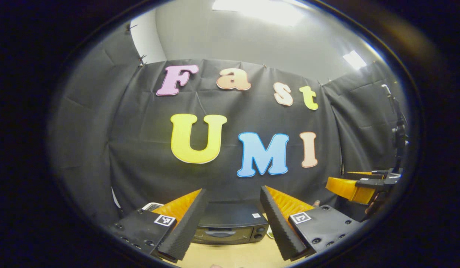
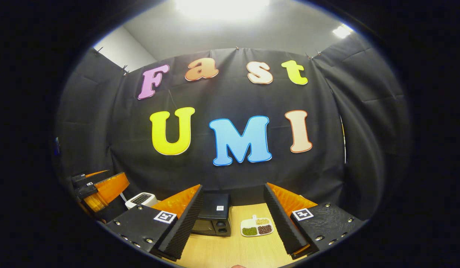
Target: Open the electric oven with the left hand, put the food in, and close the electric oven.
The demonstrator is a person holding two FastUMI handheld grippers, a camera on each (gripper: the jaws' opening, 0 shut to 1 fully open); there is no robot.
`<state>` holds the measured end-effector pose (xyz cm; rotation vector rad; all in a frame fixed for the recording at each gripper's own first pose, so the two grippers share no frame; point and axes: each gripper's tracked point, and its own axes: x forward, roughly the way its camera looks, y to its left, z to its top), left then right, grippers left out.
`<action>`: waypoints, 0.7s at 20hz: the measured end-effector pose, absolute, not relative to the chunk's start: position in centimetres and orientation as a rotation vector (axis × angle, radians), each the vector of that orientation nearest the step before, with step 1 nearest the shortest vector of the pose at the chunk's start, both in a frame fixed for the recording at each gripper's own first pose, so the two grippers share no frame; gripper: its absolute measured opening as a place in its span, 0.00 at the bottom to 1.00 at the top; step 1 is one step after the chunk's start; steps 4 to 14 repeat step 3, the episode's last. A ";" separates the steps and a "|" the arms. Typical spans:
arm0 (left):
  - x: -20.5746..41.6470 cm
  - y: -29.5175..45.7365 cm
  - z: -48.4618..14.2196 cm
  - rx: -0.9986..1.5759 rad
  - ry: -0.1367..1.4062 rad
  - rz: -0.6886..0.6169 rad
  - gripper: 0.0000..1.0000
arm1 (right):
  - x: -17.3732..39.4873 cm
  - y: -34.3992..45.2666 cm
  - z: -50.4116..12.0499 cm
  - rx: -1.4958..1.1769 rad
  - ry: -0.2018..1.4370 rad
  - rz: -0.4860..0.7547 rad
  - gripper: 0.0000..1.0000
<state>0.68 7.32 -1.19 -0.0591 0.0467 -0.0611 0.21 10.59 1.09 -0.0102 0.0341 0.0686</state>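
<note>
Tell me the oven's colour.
Black, boxy electric oven, with a glass door; right gripper view shows it best.

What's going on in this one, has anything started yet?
Nothing is handled yet. The left gripper and right gripper hover above the wooden table, jaws open and empty, facing the electric oven, whose door is shut. A divided plate of food sits beside the oven; a white appliance stands on its other side.
</note>
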 end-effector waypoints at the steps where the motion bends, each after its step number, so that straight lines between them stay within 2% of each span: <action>1: 0.6 7.2 -1.0 -0.067 0.047 -0.050 1.00 | 0.2 10.5 1.2 -0.007 0.032 0.079 0.98; 2: 0.6 6.9 -0.9 -0.076 0.048 -0.042 0.92 | 0.1 10.5 1.4 -0.004 0.029 0.095 0.98; 3: 0.5 6.6 -0.9 -0.087 0.046 -0.033 1.00 | 0.2 10.3 1.4 -0.008 0.029 0.105 0.97; 14: 0.5 6.6 -0.9 -0.087 0.046 -0.033 1.00 | 0.2 10.3 1.4 -0.008 0.029 0.105 0.97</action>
